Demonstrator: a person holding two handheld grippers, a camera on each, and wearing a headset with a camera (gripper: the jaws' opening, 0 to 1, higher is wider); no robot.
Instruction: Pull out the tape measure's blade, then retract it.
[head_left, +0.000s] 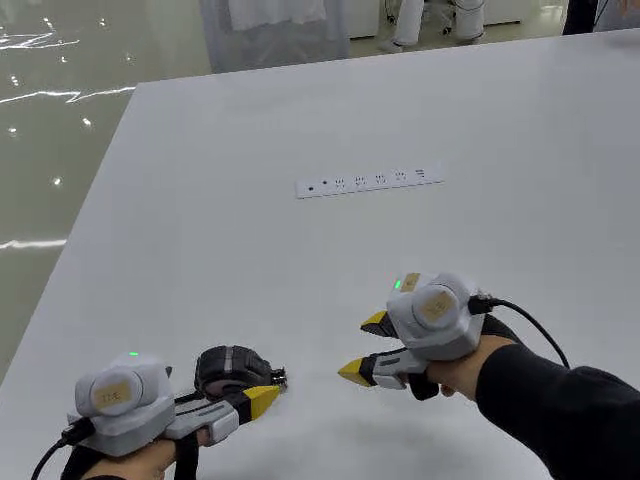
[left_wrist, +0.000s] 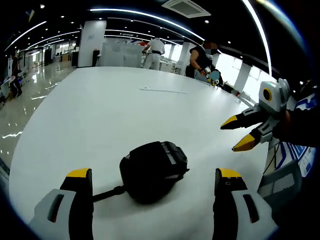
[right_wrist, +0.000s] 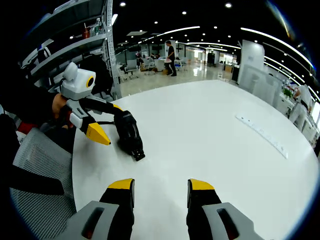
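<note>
Tape measure: a black, rounded-case tape measure (head_left: 232, 371) lies on the white worktop (head_left: 300, 120), near its front edge and towards the person's left. No length of blade shows outside the case. A small metal end juts from the side that faces the right gripper.
Strap: in the left gripper view a thin black strap (left_wrist: 106, 193) runs from the case towards one jaw.
Left gripper: the grey left gripper with yellow tips (left_wrist: 154, 174) is spread wide, with one jaw on each side of the tape measure. Bare worktop shows between each jaw and the case, so it grasps nothing.
Right gripper: the grey right gripper with yellow tips (right_wrist: 161, 185) is also released and empty. Its jaws stand apart over bare worktop and point at the tape measure, which is near but not touching.
Spacing: in the head view the two grippers face each other, with the tape measure beside the left one.
Power strip: a long white power strip (head_left: 368, 181) lies flat near the middle of the worktop, well apart from both grippers.
Person: a dark sleeve (head_left: 560, 410) leads to the hand on the right gripper.
Surroundings: a glossy floor (head_left: 50, 120) lies beyond the worktop's left edge. A grey mesh chair (right_wrist: 40, 160) sits at the edge of the right gripper view.
</note>
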